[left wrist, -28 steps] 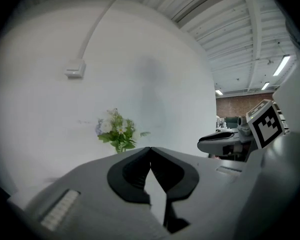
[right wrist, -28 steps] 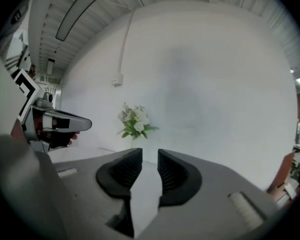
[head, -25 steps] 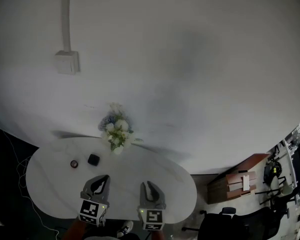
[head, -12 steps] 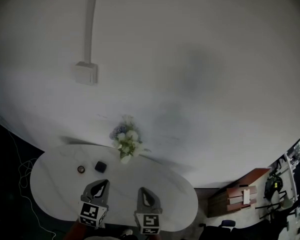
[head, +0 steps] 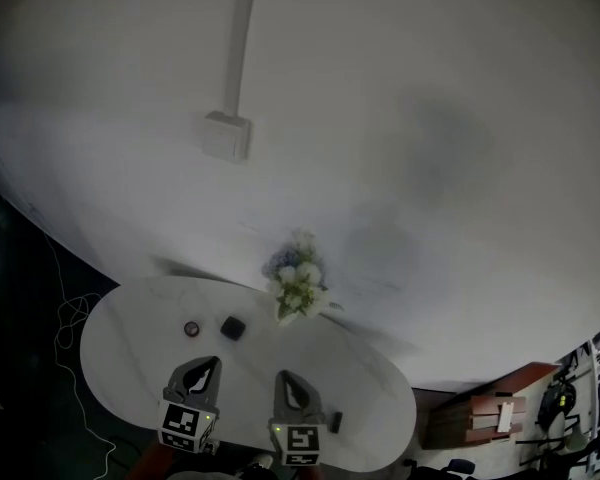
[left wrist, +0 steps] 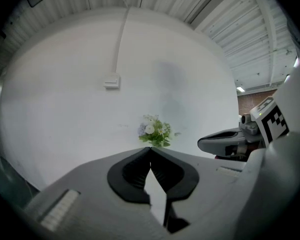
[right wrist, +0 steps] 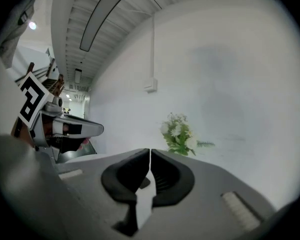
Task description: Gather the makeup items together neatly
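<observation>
On the white oval table [head: 130,368] lie a small round dark red pot [head: 191,328] and a black square compact [head: 232,327], side by side at the back left. A third small dark item [head: 334,422] lies near the front right. My left gripper [head: 209,362] hovers over the table in front of the compact, shut and empty [left wrist: 150,149]. My right gripper [head: 283,377] sits beside it, also shut with nothing between its jaws [right wrist: 150,151]. Neither gripper touches an item.
A vase of white and blue flowers [head: 298,288] stands at the table's back edge against the white wall. A wall box with a conduit [head: 226,135] hangs above. A wooden cabinet [head: 485,418] stands on the floor to the right.
The right gripper's jaws have closed from a small gap. The head view has swung, so table and flowers sit further right, and the dark item at the front right has come into view.
</observation>
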`<state>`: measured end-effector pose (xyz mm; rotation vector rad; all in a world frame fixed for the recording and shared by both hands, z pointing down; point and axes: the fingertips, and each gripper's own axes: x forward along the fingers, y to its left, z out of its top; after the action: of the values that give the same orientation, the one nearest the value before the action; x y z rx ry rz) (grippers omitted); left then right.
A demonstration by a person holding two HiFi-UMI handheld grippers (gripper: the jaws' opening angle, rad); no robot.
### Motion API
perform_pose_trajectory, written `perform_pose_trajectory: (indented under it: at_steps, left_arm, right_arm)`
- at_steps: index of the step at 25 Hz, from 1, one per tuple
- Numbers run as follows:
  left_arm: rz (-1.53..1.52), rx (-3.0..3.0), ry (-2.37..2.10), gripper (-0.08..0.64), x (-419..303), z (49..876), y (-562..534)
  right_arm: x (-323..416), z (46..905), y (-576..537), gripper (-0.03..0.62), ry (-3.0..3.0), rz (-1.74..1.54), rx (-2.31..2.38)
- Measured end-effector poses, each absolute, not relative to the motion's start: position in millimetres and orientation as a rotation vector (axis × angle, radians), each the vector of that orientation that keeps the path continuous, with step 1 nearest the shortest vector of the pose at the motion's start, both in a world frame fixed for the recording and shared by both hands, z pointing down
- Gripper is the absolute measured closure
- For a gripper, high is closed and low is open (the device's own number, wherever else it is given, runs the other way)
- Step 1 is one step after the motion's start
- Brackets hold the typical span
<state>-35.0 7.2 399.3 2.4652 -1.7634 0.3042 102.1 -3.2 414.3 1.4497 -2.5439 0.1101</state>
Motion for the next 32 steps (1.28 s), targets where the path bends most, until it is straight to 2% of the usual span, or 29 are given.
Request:
perform_pose_trajectory:
  at_steps: [15, 32]
  left_arm:
    - [0.344, 2.141, -2.025, 0.549, -195.2, 435.0, 32.0]
    - [0.370, 1.948, -1.998, 0.549, -281.9, 528.8, 7.6]
  right_arm:
    - [-72.4, 458.8, -21.4, 0.565, -2.656, 0.129, 1.052]
    - [-167.9, 604.6, -86.2, 0.350, -2.460, 0.308, 0.849]
